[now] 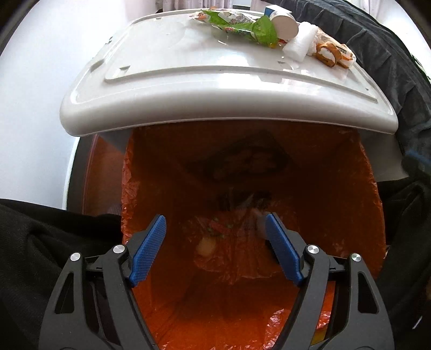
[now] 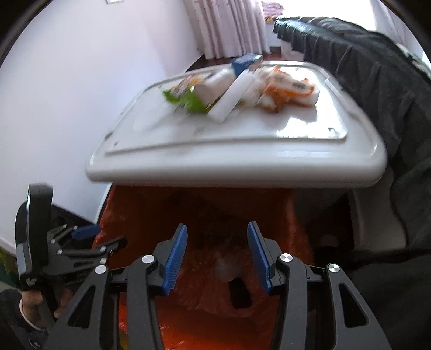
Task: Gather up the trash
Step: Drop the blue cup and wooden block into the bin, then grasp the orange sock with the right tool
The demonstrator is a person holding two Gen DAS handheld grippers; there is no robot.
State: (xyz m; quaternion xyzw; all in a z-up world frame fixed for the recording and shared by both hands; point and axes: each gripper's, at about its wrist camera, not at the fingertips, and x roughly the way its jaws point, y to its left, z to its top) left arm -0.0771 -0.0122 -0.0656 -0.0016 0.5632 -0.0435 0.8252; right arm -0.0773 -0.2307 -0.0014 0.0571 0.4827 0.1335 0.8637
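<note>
Blue-padded fingers fill the bottom of both views, and both pairs stand spread apart with nothing between them; the left gripper (image 1: 215, 234) hangs over the mouth of the orange bin bag (image 1: 242, 269), and the right gripper (image 2: 216, 250) hangs over the same opening, the left tool showing at the lower left of the right wrist view in the person's hand (image 2: 32, 304).

Down in the bag, at the centre of the left view, a few bits already lie: a pale round scrap (image 1: 206, 246) and some crumpled film, dim and hard to name; so part of the collecting looks done.

Plenty is left, though; on the white surface (image 1: 188, 88), a lid-like tray across the upper half of each frame, the trash sits bunched at the upper right: a green wrapper (image 1: 242, 25), a white cup on its side (image 1: 285, 24), a white foam-like block (image 1: 299, 44), and an orange and white packet (image 1: 334, 52); a blue carton (image 2: 246, 63) shows behind them in the right wrist view, which is blurred.

I would judge the job somewhere short of halfway; neither tool carries anything, and the whole pile on the tray still wants lifting into the bag below.
</note>
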